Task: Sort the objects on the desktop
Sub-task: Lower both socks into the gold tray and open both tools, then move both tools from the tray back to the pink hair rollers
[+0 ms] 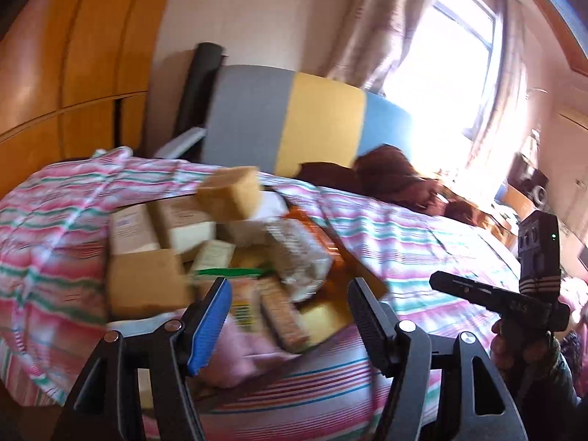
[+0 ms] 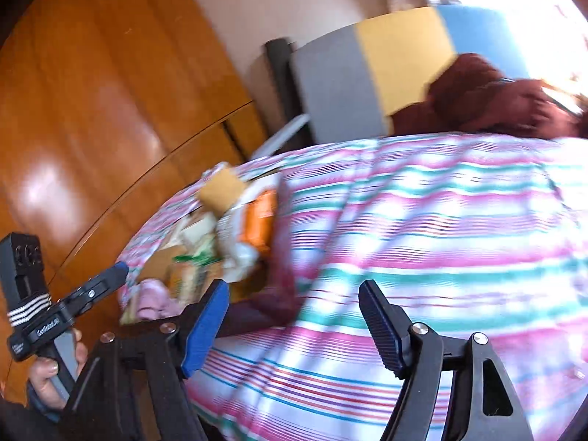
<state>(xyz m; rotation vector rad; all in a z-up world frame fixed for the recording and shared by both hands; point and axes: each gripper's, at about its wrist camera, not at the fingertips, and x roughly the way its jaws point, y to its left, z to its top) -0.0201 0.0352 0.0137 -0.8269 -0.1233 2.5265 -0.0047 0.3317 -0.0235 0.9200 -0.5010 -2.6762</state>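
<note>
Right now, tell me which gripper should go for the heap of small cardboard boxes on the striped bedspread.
Left. The open left gripper points straight into the heap of cardboard boxes. The open right gripper faces bare striped bedspread, with the heap off to its left.

Motion blur leaves no print legible on the boxes

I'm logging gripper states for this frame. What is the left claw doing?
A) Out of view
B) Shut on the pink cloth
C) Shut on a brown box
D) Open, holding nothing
D: the left claw has its jaws spread wide, nothing between them, above the pile of boxes.
</note>
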